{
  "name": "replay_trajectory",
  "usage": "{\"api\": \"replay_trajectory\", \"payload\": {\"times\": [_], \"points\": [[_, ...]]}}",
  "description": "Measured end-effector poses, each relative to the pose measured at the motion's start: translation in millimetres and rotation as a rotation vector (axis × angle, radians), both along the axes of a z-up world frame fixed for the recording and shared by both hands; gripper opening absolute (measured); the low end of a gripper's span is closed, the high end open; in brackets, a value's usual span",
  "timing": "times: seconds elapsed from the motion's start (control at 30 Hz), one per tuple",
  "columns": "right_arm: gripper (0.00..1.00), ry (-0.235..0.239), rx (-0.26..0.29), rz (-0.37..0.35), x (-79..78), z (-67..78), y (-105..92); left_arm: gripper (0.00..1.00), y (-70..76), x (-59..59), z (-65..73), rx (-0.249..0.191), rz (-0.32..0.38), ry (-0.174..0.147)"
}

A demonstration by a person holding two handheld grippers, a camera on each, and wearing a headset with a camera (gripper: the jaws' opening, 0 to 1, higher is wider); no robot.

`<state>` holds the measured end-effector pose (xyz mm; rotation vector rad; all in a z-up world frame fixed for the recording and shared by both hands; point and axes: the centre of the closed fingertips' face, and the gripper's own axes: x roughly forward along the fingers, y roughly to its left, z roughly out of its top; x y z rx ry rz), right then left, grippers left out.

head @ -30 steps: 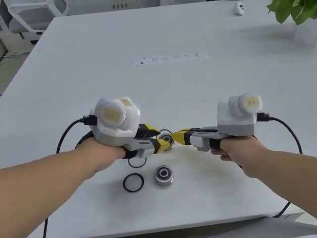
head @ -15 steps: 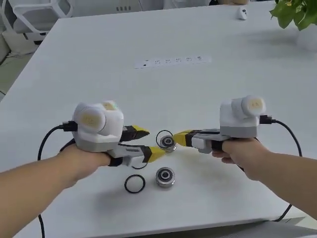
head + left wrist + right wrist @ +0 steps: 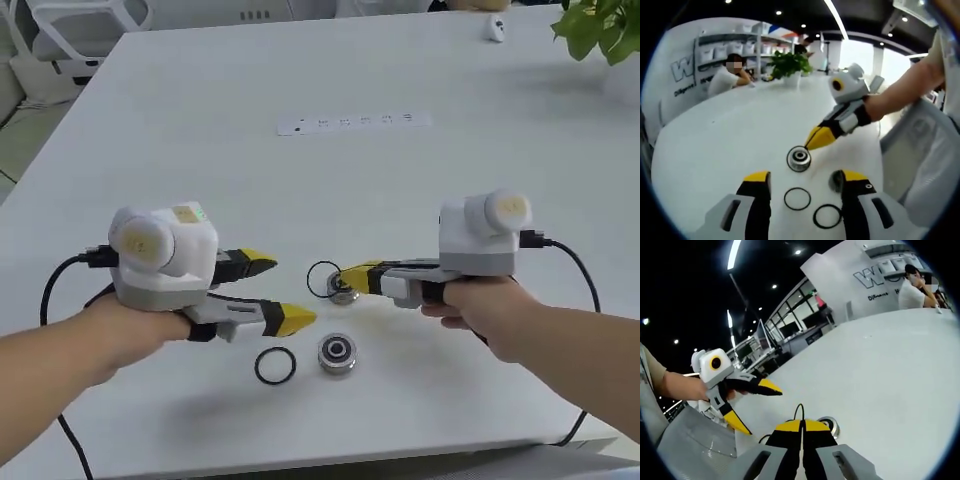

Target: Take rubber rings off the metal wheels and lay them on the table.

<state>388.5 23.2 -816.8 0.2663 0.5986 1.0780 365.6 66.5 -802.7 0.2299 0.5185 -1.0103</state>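
A metal wheel (image 3: 343, 291) (image 3: 799, 159) (image 3: 829, 427) sits on the white table (image 3: 300, 180). The tips of my right gripper (image 3: 350, 276) (image 3: 812, 143) (image 3: 801, 424) are shut and touch its rim. A thin black rubber ring (image 3: 322, 278) (image 3: 797, 198) lies just left of that wheel. My left gripper (image 3: 277, 292) (image 3: 806, 177) hovers to the left of them, open, with nothing between its jaws. Closer to me stands a second wheel (image 3: 336, 353) (image 3: 836, 181), and a second loose ring (image 3: 274, 365) (image 3: 827, 216) lies flat to its left.
A white power strip (image 3: 353, 122) lies mid-table, far behind the work. A potted plant (image 3: 600, 25) and a small white object (image 3: 495, 28) sit at the far right corner. Chairs (image 3: 60, 40) stand beyond the far left edge. The front edge is close behind the second wheel.
My left gripper has let go at the wheel, opened wider and drawn back to the left. The ring stays beside the wheel. My right gripper has held its place.
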Motion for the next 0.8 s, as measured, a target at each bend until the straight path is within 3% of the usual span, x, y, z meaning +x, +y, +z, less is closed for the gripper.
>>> {"api": "replay_trajectory", "payload": {"times": [0.37, 0.8], "points": [[0.00, 0.019, 0.005, 0.052, -15.0, 2.4, 22.8, 0.64, 21.6, -15.3, -2.5, 0.027, 0.000, -0.002], [0.00, 0.060, -0.035, 0.094, -23.3, -14.1, 44.8, 0.65, 43.0, -22.6, 0.8, 0.021, 0.055, -0.001]]}}
